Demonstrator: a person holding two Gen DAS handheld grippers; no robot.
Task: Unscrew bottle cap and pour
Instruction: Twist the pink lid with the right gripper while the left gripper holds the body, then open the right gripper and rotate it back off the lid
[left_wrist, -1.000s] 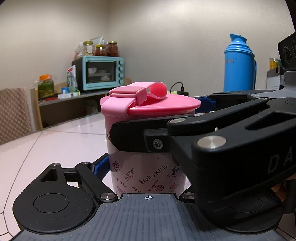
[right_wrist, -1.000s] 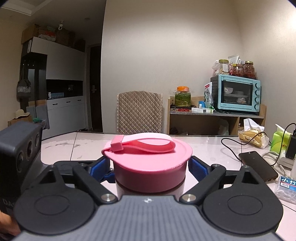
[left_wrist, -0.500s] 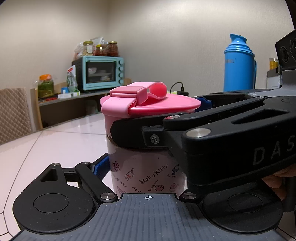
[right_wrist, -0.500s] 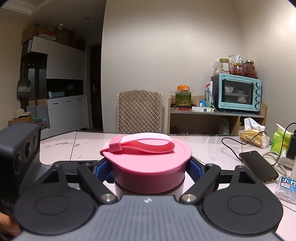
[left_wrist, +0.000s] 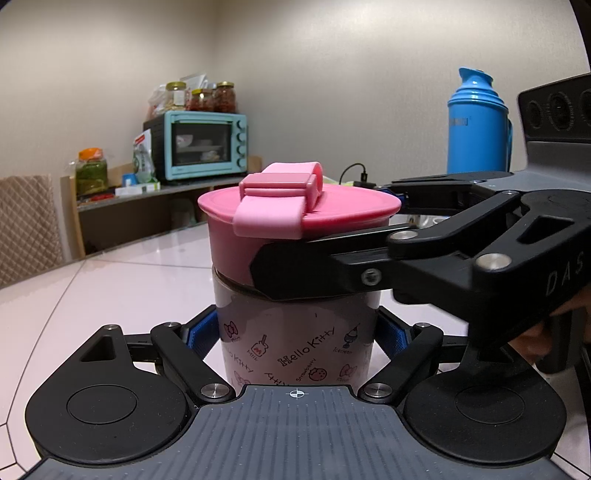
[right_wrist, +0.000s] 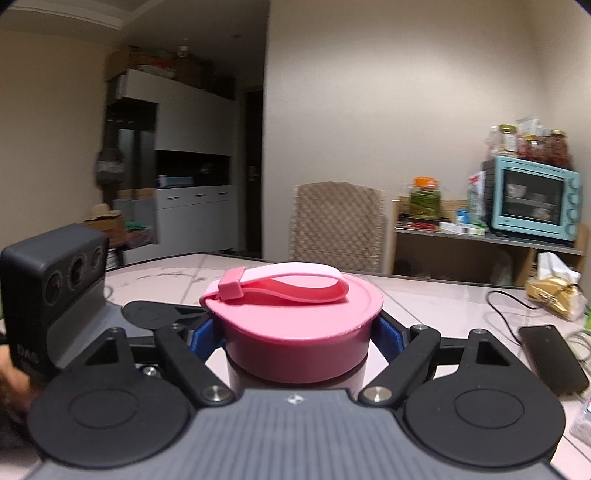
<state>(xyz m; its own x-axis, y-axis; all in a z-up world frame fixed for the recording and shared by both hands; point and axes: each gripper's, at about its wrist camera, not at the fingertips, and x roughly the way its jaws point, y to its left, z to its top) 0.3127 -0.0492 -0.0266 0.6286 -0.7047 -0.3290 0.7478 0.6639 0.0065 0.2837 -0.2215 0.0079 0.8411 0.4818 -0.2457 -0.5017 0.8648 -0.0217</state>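
A Hello Kitty bottle (left_wrist: 295, 339) with a printed body stands upright on the pale table. Its wide pink cap (left_wrist: 295, 214) carries a pink strap loop. My left gripper (left_wrist: 295, 332) is shut on the bottle body, blue pads on both sides. My right gripper (right_wrist: 295, 332) is shut on the pink cap (right_wrist: 295, 325), blue pads pressed to its rim. In the left wrist view the right gripper's black fingers (left_wrist: 351, 266) cross in from the right at cap height. A dark seam shows between cap and body.
A blue thermos (left_wrist: 478, 122) stands at the back right. A teal toaster oven (left_wrist: 199, 146) sits on a shelf behind. A phone (right_wrist: 550, 358) with cables and a tissue pack (right_wrist: 554, 291) lie on the table to the right. A quilted chair (right_wrist: 338, 225) stands beyond the table.
The right gripper closed on the cap, then turned with it: the strap clasp swung from the left toward the front, and the right wrist view panned left, now blurred.
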